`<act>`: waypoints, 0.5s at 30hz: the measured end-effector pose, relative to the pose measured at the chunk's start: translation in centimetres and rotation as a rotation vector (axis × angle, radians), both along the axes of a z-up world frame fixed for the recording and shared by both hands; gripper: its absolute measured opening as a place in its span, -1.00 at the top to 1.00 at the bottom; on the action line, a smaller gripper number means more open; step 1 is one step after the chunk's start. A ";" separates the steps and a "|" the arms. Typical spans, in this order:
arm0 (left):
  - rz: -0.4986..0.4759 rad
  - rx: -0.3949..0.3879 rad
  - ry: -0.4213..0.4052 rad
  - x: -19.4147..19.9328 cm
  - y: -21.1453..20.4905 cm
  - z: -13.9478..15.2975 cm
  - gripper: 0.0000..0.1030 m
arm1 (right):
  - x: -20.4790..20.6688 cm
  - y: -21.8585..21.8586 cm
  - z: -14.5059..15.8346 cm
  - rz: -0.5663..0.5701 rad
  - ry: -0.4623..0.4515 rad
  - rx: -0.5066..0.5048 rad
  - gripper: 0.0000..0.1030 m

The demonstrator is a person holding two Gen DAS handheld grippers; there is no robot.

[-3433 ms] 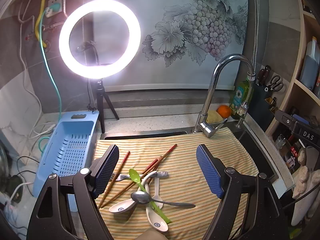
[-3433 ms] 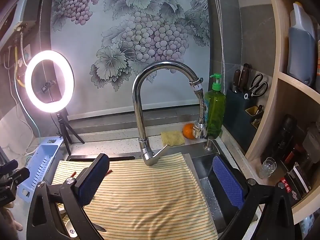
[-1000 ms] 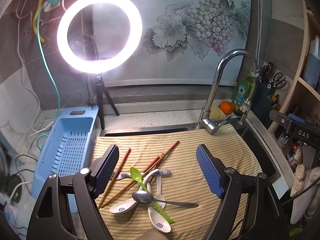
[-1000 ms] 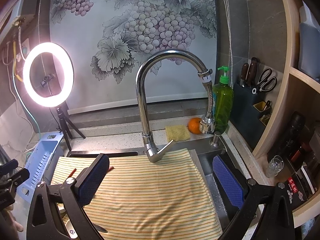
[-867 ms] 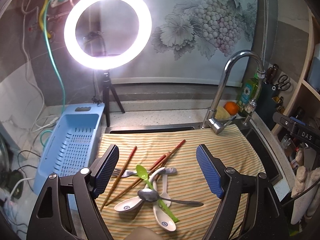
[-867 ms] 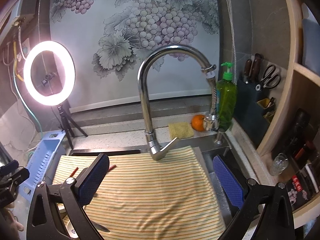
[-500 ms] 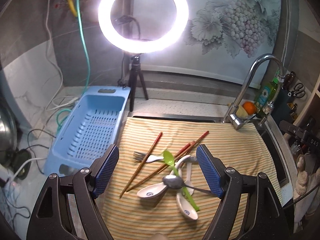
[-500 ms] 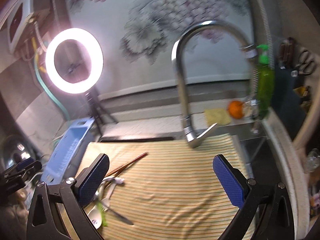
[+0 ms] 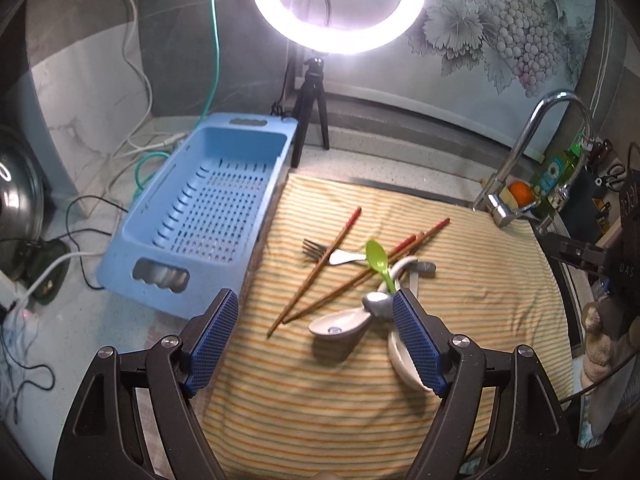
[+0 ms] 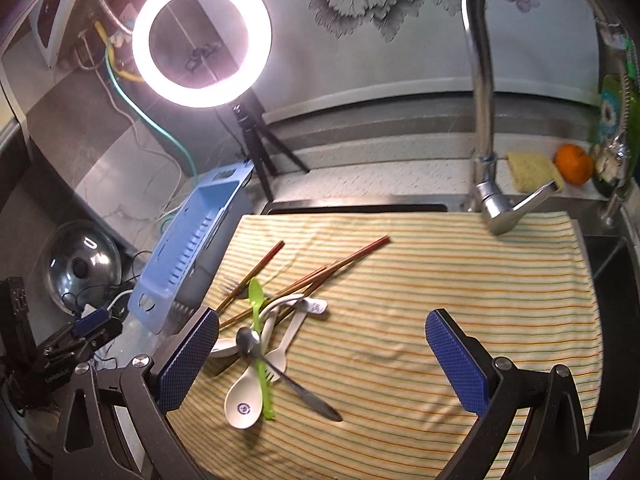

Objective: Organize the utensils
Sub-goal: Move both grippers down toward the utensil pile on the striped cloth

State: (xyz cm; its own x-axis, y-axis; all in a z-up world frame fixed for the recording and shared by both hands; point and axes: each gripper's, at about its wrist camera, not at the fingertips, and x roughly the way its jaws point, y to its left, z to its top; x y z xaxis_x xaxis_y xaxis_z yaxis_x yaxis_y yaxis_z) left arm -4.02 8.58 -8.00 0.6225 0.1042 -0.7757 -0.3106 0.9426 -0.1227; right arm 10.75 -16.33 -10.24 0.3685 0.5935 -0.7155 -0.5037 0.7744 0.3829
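I hold my left gripper (image 9: pixel 316 340) above the near left part of the striped cloth (image 9: pixel 460 320), tipped down toward it, jaws wide and empty. My right gripper (image 10: pixel 322 358) hangs over the cloth's near middle, also spread wide with nothing between its blue pads (image 10: pixel 456 360).

The left view takes in the whole blue basket (image 9: pixel 208 208) on the table (image 9: pixel 120 320) just left of the cloth, slotted floor bare; the right view catches it only side-on. The right view shows the faucet (image 10: pixel 480 80) close up, with a yellow sponge (image 10: pixel 528 172) and an orange (image 10: pixel 573 163) behind it, and my left gripper's body at its far left edge. A lit ring light (image 9: pixel 338 4) on a tripod stands behind the basket.

The utensils lie in one crossed heap on the cloth's left half. Red-tipped chopsticks (image 10: pixel 320 272) run diagonally, one pair apart from the other. A metal fork (image 9: pixel 332 254) lies under one chopstick. A green spoon (image 10: pixel 260 336) crosses white ceramic spoons (image 10: pixel 244 400), and a metal spoon (image 10: pixel 280 372) lies over them, its handle pointing toward me in the right view. In the left view my right pad (image 9: pixel 416 344) hides part of the heap.
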 end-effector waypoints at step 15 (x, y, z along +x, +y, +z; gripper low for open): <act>-0.020 -0.014 0.026 -0.6 -0.7 -1.3 -0.47 | -1.7 5.3 -6.3 0.204 0.256 -0.012 0.22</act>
State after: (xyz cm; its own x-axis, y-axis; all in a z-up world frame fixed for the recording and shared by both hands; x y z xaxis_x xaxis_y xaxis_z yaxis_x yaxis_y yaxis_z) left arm -4.61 7.93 -9.28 0.6043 0.0810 -0.7926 -0.2946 0.9471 -0.1278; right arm 9.08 -11.06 -16.57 0.0500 0.6275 -0.7770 -0.5376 0.6726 0.5085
